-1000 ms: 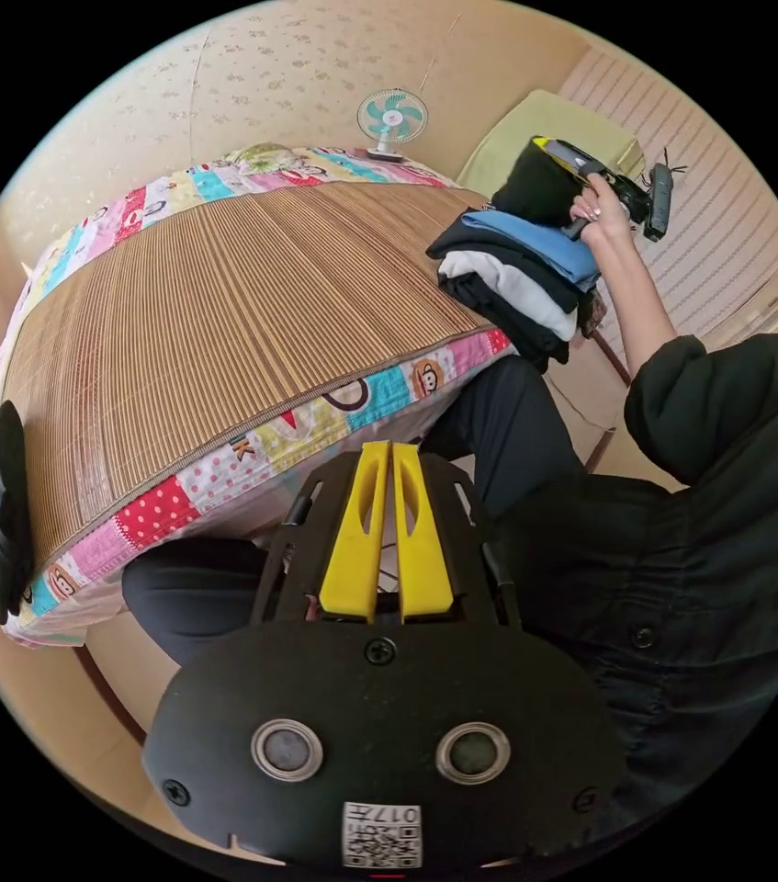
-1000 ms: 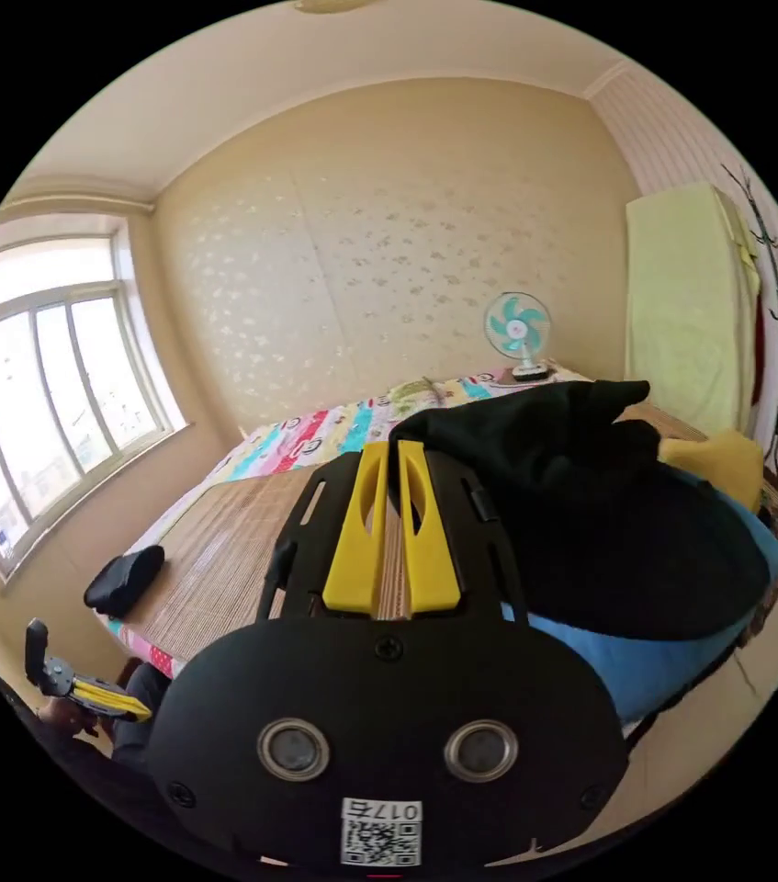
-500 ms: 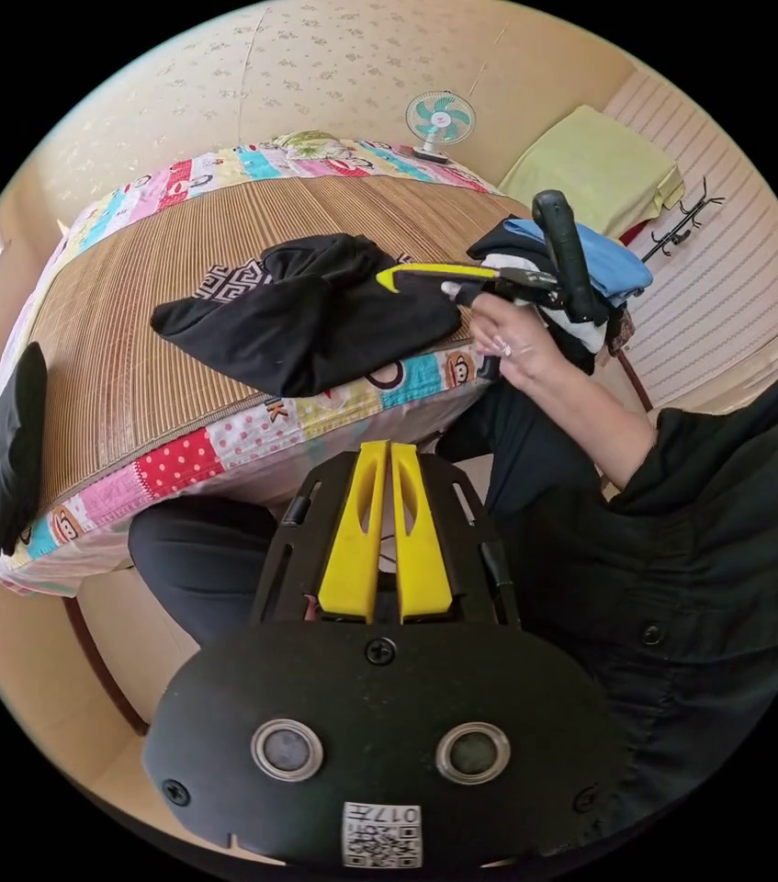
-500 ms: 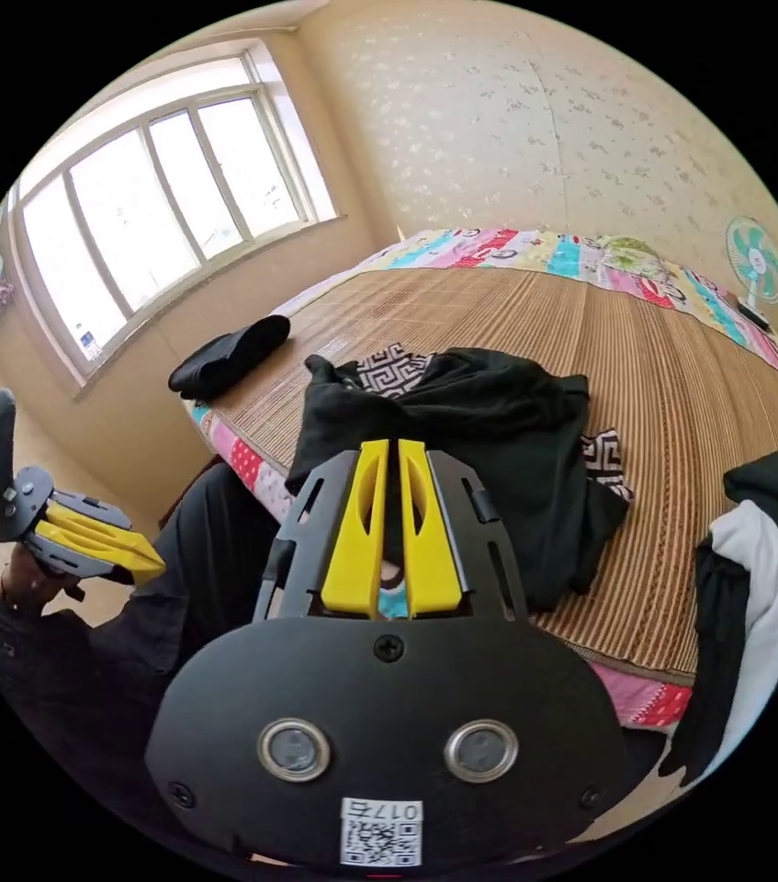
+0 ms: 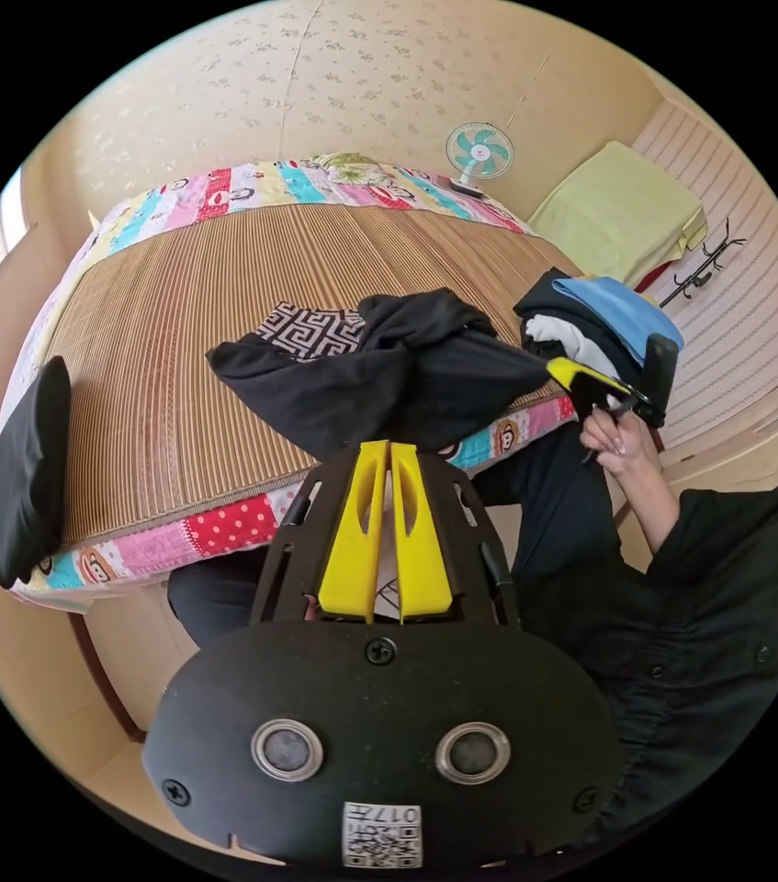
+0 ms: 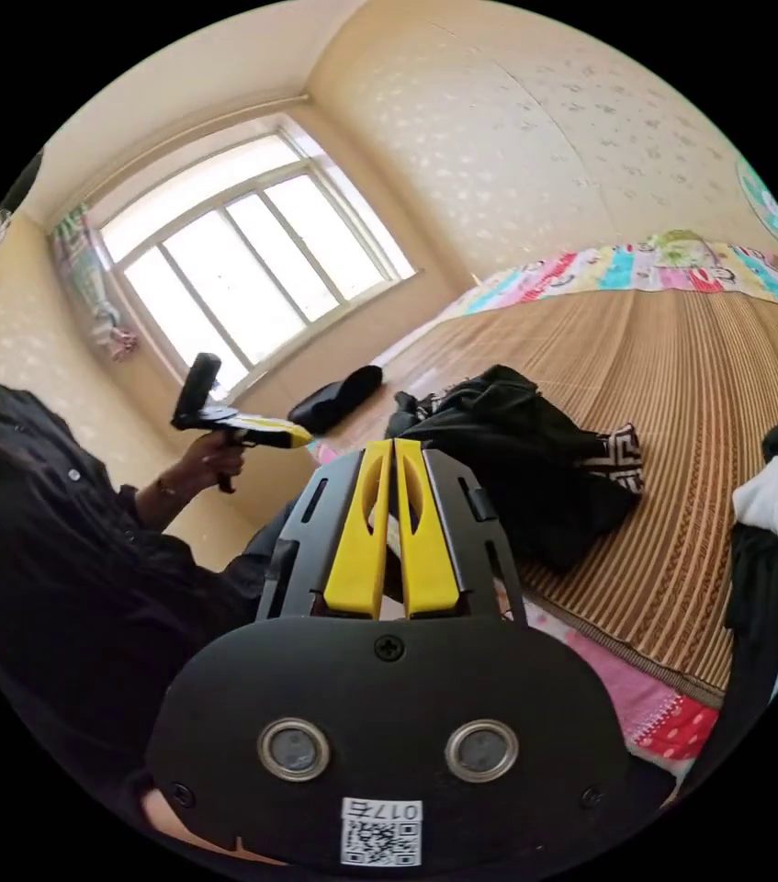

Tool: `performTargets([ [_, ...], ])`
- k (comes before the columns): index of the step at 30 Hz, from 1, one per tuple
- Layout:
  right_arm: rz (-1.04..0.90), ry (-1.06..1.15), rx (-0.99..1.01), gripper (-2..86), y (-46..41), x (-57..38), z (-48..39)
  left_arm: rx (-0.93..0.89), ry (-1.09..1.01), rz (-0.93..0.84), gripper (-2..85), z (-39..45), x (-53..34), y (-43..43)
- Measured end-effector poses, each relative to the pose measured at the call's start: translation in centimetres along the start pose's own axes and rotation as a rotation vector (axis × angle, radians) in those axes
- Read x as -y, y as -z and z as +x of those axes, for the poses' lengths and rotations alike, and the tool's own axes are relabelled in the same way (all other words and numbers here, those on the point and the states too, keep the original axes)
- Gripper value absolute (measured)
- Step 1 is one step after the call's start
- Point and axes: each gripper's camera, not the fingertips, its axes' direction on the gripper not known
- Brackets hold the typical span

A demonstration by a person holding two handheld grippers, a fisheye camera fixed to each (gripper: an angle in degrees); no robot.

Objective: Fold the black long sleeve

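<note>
I see the black long sleeve [image 5: 379, 372] bunched on the bed's bamboo mat [image 5: 177, 312], near the clothes stack [image 5: 595, 322]. My left gripper [image 5: 387, 450] has jaws together, empty; my right gripper [image 6: 393, 450] likewise, held off the bed.

Crumpled black long sleeve [image 5: 379, 367] on bamboo mat [image 5: 177, 303]

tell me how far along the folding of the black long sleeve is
Done: the black long sleeve lies on the bamboo mat, apart from the stack of folded clothes. In hand: nothing; the left gripper and right gripper are both shut and empty, off the bed edge. Left: everything, since the garment is a crumpled heap with no flat fold visible; it likely needs spreading first.
</note>
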Motion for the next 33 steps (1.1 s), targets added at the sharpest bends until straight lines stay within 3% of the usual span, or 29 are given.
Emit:
performTargets([
  [2,-0.213,-0.072,0.067,0.8,-1.9,-2.0,1.6,-0.011,-0.015,0.005,-1.0,-0.4,1.5,-0.7],
  [4,-0.578,-0.203,0.025,0.6,-5.4,-4.8,3.9,0.005,-0.049,-0.001,-1.0,-0.5,3.8,-1.8],
  [7,-0.768,-0.128,-0.100,0.6,-6.6,-6.1,3.0,0.058,-0.089,-0.013,-0.9,-0.9,6.8,-2.9],
  [12,-0.539,-0.087,-0.167,1.1,-2.5,-1.2,4.1,0.082,-0.088,-0.063,-0.4,-4.1,11.4,-5.2],
  [16,-0.353,-0.104,-0.366,3.4,0.0,4.9,8.1,0.140,-0.013,-0.129,2.8,-8.7,15.0,-8.2],
  [22,-0.386,-0.130,-0.505,8.7,-2.8,11.7,14.3,0.185,0.076,-0.190,5.4,-15.0,16.9,-10.8],
  [27,-0.430,-0.240,-0.357,10.7,-4.8,12.6,19.6,0.175,0.173,-0.237,8.5,-19.9,15.6,-12.0],
  [30,-0.437,-0.329,-0.242,10.6,-5.2,12.2,22.0,0.087,0.260,-0.257,9.7,-22.6,13.7,-12.5],
  [33,-0.381,-0.346,-0.172,6.1,-4.0,11.7,22.2,-0.036,0.280,-0.260,5.4,-24.0,11.8,-11.8],
])
